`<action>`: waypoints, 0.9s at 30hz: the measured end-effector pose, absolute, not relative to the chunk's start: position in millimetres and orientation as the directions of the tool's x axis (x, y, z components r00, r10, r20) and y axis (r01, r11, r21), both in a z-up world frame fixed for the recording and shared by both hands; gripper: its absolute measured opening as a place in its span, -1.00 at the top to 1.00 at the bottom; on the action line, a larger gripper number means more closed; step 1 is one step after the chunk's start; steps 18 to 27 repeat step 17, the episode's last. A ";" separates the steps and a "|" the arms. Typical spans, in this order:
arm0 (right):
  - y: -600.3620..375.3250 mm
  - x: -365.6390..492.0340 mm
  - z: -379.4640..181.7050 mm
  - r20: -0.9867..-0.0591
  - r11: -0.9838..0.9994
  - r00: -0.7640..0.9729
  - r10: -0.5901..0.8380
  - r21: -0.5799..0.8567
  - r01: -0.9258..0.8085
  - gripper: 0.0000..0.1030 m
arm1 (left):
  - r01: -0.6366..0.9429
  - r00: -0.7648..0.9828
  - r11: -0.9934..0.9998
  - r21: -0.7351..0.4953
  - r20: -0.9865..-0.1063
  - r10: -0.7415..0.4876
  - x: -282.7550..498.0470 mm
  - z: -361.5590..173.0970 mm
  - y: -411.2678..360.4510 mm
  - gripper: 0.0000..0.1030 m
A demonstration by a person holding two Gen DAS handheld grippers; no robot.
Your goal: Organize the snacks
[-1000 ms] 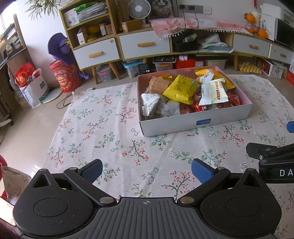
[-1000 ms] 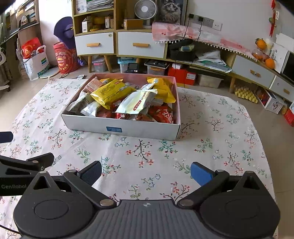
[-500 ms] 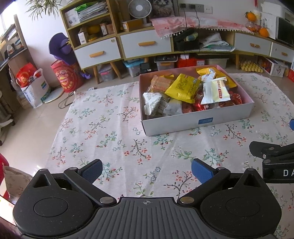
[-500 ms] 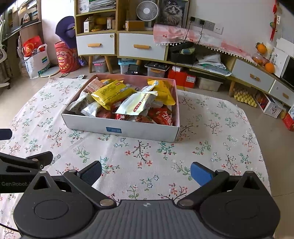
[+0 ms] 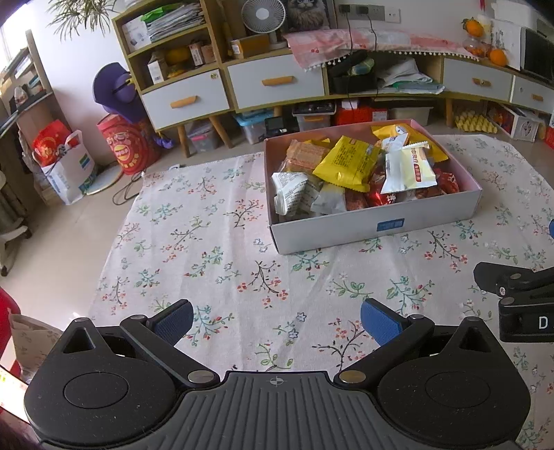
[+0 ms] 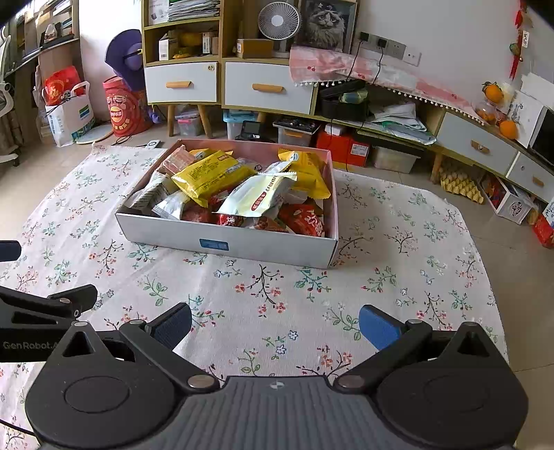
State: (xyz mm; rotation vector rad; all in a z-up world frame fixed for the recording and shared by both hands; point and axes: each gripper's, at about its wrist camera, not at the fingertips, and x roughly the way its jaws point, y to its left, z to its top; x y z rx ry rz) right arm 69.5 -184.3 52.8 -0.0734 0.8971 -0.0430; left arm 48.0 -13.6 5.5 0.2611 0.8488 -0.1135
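A shallow white box [image 5: 374, 226] [image 6: 221, 242] with a pink inside stands on a floral cloth [image 5: 207, 242] [image 6: 398, 277], heaped with several snack packs. A yellow pack [image 5: 348, 162] [image 6: 211, 174] and a pale cream pack [image 5: 410, 169] [image 6: 261, 195] lie on top, red packs [image 6: 304, 219] beneath. My left gripper [image 5: 275, 318] hovers open over the cloth, short of the box and to its left. My right gripper [image 6: 275, 325] is open too, in front of the box's near wall. Both hold nothing.
Behind the cloth runs a low cabinet [image 6: 266, 88] with white drawers, a fan [image 6: 278, 20] on top, and storage bins [image 5: 311, 119] beneath. Bags [image 5: 65, 162] and a red drum [image 5: 126, 145] stand on the floor at left. Bare cloth surrounds the box.
Both grippers have drawn back and risen slightly, so the box sits a little farther and more of the cabinet shows. Fingers stay open.
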 end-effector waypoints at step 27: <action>-182.7 69.2 51.3 -0.783 0.996 0.618 -0.071 -0.089 0.002 -0.67 | 0.225 0.648 0.959 0.176 -0.761 -0.012 48.6 2.0 -13.6 -1.00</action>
